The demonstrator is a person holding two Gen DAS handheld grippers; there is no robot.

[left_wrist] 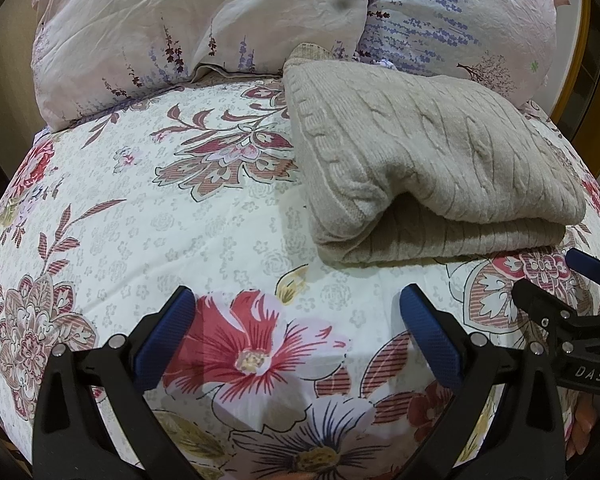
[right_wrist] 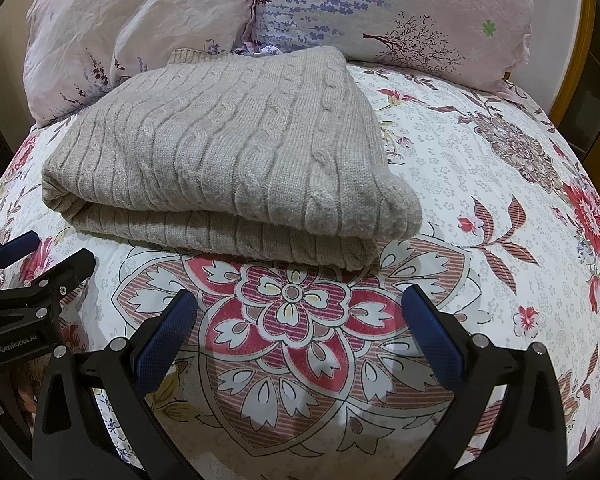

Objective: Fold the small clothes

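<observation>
The left gripper [left_wrist: 296,320] and right gripper [right_wrist: 300,320] hover side by side over the bed [right_wrist: 480,184], each with blue pads spread apart and nothing between them. The flowered bedspread [left_wrist: 160,220] lies nearly smooth beneath. Just beyond them rests a folded beige cable-knit sweater [right_wrist: 228,160]. Behind it, two pale pillows [left_wrist: 180,28] printed with lavender sprigs lean together. A wooden frame edge [right_wrist: 576,48] shows at far right.

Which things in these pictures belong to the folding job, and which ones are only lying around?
Belong to the job:
- beige knit sweater, already folded on the bed
- left gripper, open, holding nothing
- right gripper, open, holding nothing

Only lying around:
- floral bedsheet under the sweater
- two pillows, left pillow and right pillow, behind the sweater
</observation>
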